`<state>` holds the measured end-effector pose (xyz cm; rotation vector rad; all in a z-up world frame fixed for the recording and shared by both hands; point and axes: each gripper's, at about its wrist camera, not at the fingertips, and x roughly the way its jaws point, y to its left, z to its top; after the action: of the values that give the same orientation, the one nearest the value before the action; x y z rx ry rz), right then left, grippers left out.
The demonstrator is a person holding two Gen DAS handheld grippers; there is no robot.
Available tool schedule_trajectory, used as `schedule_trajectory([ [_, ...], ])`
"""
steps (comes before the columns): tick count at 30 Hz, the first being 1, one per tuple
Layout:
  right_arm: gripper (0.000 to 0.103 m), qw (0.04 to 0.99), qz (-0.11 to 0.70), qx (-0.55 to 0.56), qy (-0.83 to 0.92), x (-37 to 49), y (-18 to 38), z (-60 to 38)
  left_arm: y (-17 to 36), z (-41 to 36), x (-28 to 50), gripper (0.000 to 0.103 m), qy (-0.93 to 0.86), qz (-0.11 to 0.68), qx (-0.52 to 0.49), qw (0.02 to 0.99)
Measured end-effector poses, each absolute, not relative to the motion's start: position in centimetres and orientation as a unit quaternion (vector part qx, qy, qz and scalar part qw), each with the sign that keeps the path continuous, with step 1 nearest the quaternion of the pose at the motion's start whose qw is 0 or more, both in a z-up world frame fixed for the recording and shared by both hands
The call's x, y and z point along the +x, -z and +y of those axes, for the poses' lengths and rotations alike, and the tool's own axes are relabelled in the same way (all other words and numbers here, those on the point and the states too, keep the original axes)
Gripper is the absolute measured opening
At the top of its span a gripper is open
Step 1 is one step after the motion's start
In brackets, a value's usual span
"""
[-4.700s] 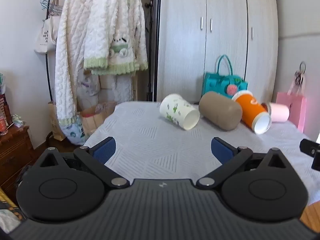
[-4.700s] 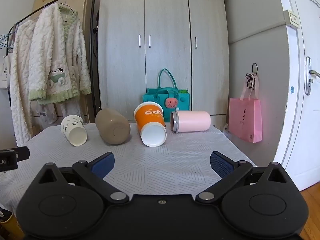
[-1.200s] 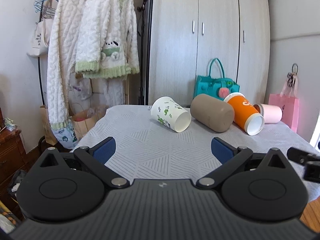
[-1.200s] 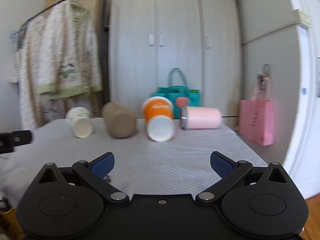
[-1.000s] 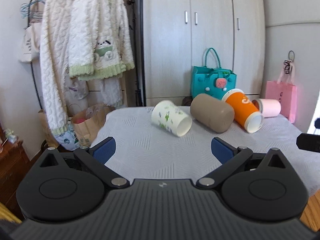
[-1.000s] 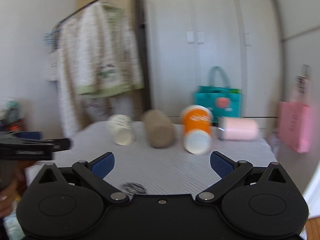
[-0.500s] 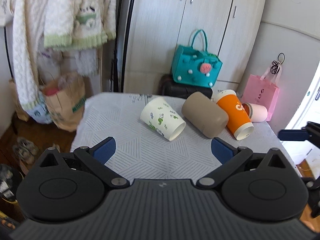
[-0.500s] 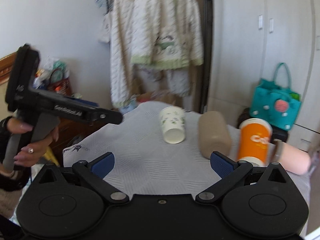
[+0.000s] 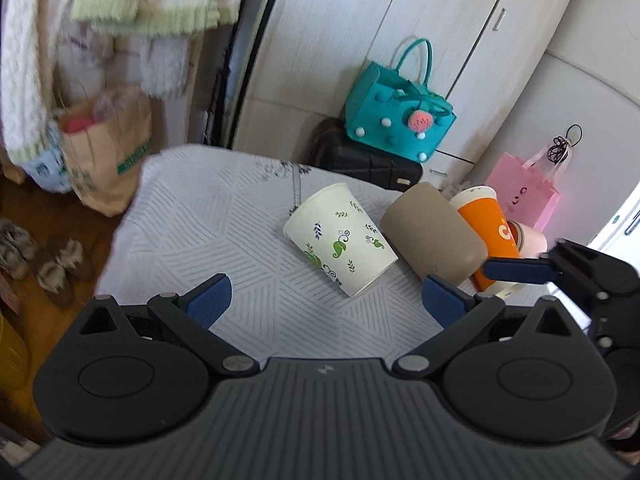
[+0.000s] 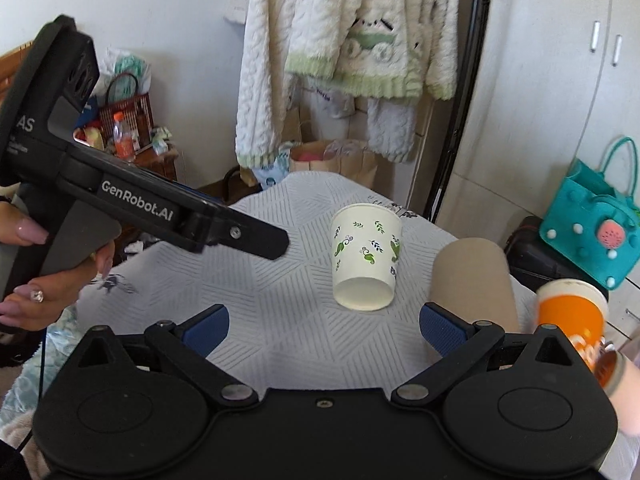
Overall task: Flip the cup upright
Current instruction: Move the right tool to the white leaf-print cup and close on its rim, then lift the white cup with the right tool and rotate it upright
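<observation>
Both pairs of jaws are spread wide and nothing is held between them. The left gripper (image 9: 325,294) is poised above the near part of the table (image 9: 192,216), and the right gripper (image 10: 324,326) is aimed across the same cloth-covered top from the other side; each is seen in the other's view.

Four cups are lying on their sides in a row. The white leaf-print cup (image 9: 340,238) is the nearest to both grippers, with its mouth turned toward the near edge. Just beside it lies the tan cup (image 9: 434,234), then the orange cup (image 9: 486,224), and a pink cup (image 9: 530,238) is partly hidden behind that. None has been set upright, so the task is judged to be at the approach step, before any grasp.

The leaf-print cup is framed between the pads in both views, and it is taken as the likely first target, though which gripper is meant for it cannot be told. For the next move, one gripper would have to be lowered and advanced until the cup's wall lies between the jaws, which would then be closed gently, since thin paper is probably easily crushed. A turn of the wrist would be needed afterwards so that the base is brought down onto the table.
</observation>
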<state>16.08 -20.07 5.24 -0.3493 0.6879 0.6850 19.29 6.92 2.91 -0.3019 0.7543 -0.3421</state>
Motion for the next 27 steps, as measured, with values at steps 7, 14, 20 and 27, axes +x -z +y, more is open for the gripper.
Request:
schedule_trajectory([
  [7, 0.095, 0.858, 0.351, -0.180, -0.328, 20.3, -3.3, -18.5, -0.6, 7.0, 22.3, 0.100, 0.168, 0.386, -0.176, 0.890],
  [14, 0.083, 0.857, 0.352, -0.210, -0.312, 23.2, -1.6, -17.2, -0.1, 7.0, 23.7, 0.099, 0.167, 0.377, -0.182, 0.893],
  [20, 0.075, 0.856, 0.354, -0.225, -0.303, 24.2, -0.8, -16.5, 0.1, 7.1, 24.1, 0.098, 0.167, 0.377, -0.187, 0.892],
  [27, 0.065, 0.855, 0.346, -0.238, -0.303, 23.6, -0.8, -16.1, 0.1, 7.2, 23.6, 0.095, 0.171, 0.378, -0.188, 0.890],
])
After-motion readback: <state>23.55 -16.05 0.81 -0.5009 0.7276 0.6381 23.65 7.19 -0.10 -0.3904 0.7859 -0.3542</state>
